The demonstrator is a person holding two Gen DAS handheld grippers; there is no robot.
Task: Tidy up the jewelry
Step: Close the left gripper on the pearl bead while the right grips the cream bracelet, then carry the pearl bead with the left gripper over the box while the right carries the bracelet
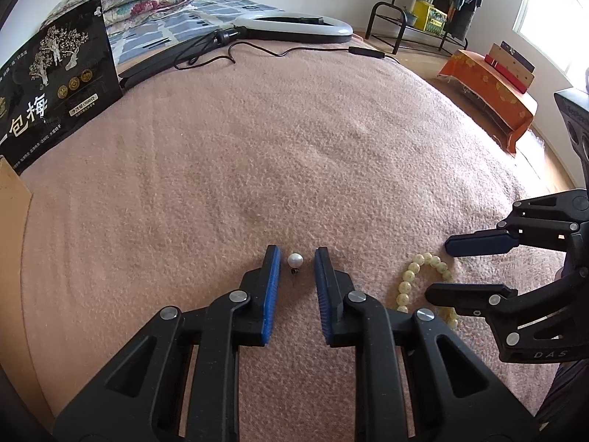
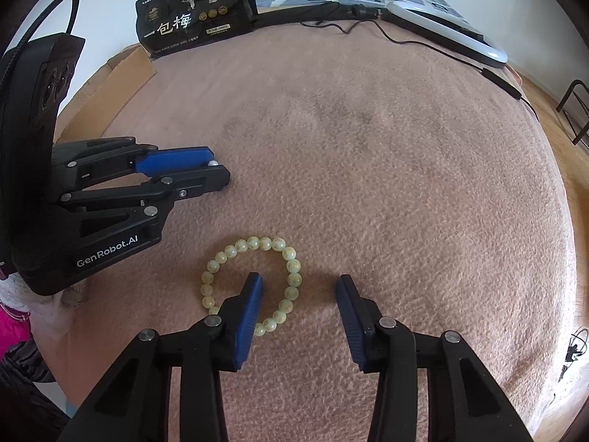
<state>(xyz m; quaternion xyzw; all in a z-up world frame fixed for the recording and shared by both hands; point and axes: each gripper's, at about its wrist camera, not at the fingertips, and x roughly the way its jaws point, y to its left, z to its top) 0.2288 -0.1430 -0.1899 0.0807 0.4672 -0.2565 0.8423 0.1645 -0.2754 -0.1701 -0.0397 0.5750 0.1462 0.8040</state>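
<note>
Left gripper (image 1: 296, 258) spread narrowly, straddling pearl earring (image 1: 295, 260) on pink blanket (image 1: 294, 147), pads apart from it. Right gripper (image 2: 299, 283) spread, one finger inside bead bracelet (image 2: 251, 283), bracketing its 3 o'clock strand, ready for pinch.

Black pouch (image 2: 191, 18), far left corner of the bed: large white "一包梅" is printed; small print below cannot be read.
Left gripper (image 2: 221, 173) body: "GenRobot.AI" is printed in white.
Right gripper (image 1: 438, 269) body: "DAS" is embossed, cut off at the frame edge.
</note>
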